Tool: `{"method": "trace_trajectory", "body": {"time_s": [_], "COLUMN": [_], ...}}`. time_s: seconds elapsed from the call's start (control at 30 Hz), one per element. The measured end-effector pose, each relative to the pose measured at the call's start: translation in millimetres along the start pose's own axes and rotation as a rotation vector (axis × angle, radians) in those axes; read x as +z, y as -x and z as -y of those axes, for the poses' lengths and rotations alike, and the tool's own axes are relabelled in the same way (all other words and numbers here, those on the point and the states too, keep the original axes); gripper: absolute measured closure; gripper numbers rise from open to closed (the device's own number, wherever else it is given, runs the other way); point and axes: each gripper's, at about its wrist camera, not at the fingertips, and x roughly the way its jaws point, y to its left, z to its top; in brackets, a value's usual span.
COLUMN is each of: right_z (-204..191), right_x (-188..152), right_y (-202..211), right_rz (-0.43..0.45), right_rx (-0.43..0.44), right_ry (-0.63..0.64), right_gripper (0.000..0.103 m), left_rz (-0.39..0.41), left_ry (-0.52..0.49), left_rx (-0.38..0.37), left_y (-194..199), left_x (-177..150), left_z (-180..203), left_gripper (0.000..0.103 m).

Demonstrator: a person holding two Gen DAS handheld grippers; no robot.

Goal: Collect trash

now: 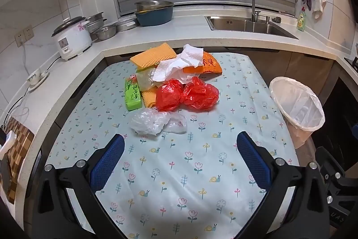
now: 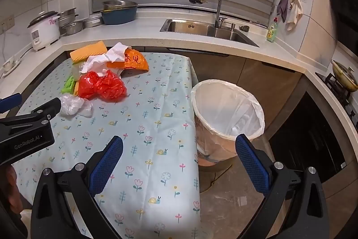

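A pile of trash lies on the floral tablecloth (image 1: 179,171): a red plastic bag (image 1: 186,94), clear crumpled plastic (image 1: 150,121), a green box (image 1: 132,94), a white paper towel (image 1: 179,65), orange packets (image 1: 153,55) and an orange wrapper (image 1: 208,64). The pile also shows in the right wrist view, with the red bag (image 2: 101,86) at the left. A lined trash bin (image 2: 226,115) stands on the floor right of the table; it also shows in the left wrist view (image 1: 297,109). My left gripper (image 1: 180,142) is open and empty, just short of the clear plastic. My right gripper (image 2: 179,145) is open and empty, over the table's right edge beside the bin.
A countertop (image 1: 156,35) wraps around behind, with a rice cooker (image 1: 71,37), steel pots (image 1: 105,26), a blue basin (image 1: 154,12), a sink (image 1: 248,25) with faucet, and a soap bottle (image 1: 301,19). A stove pan (image 2: 344,75) sits at the far right.
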Motion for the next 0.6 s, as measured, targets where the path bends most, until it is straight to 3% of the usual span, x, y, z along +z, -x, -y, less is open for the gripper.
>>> {"method": "trace_trajectory", "body": {"time_s": [0.6], "right_z": [3.7], "right_x": [-0.1], "right_y": [3.6], "right_rz": [0.003], "right_rx": [0.005], "right_ry": [-0.007], "right_gripper": [0.007], "left_rz": [0.006], "left_ry": [-0.015], "left_rx": [0.010], "left_y": [5.7], "left_x": [-1.7], "left_z": [7.4], "left_gripper": [0.007]}}
